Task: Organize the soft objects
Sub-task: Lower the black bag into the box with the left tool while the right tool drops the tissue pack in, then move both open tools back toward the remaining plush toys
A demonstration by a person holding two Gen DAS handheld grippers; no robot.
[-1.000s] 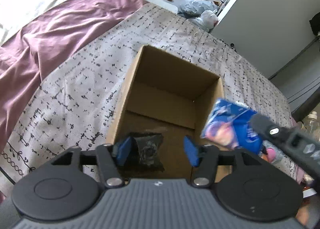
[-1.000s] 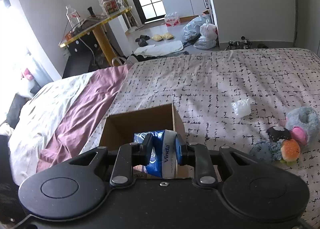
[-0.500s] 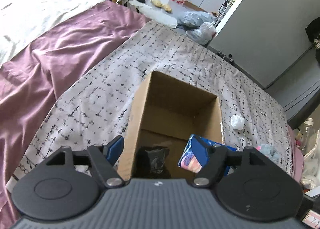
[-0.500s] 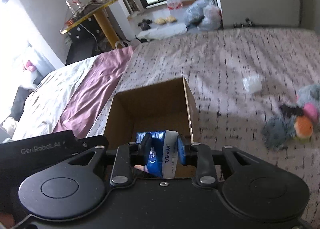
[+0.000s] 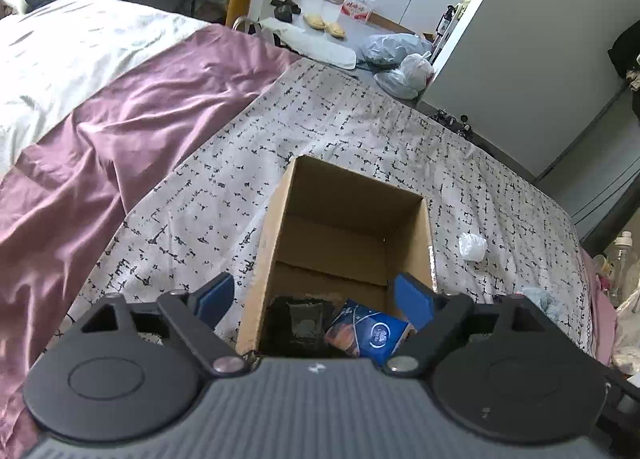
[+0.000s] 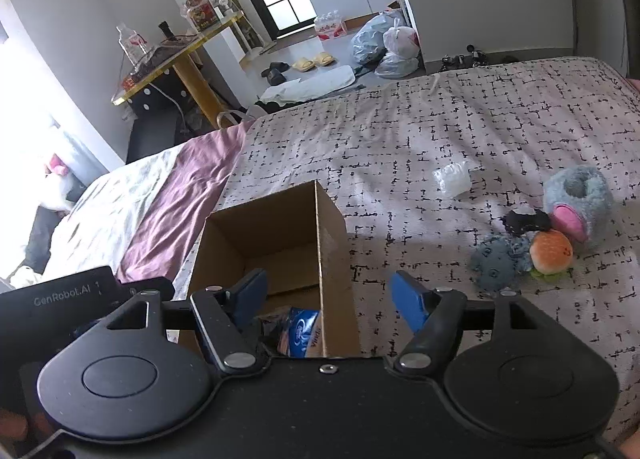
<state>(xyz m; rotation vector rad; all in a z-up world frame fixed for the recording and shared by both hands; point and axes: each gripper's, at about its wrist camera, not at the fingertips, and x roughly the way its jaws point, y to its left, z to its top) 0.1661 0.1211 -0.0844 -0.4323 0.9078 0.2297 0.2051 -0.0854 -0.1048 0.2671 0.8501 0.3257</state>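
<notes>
Bed (image 6: 400,147) | box (image 5: 276,243): 1 | tissue pack (image 5: 370,333): 1 | plush toys (image 6: 552,227): 4

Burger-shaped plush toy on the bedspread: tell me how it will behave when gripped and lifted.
The orange burger-shaped plush toy looks stuffed, so it will probably squash between pads. It seems light. It leans against the blue-grey plush ball, so lifting may nudge that.

Sharp daylit fisheye views, blown-out window
</notes>
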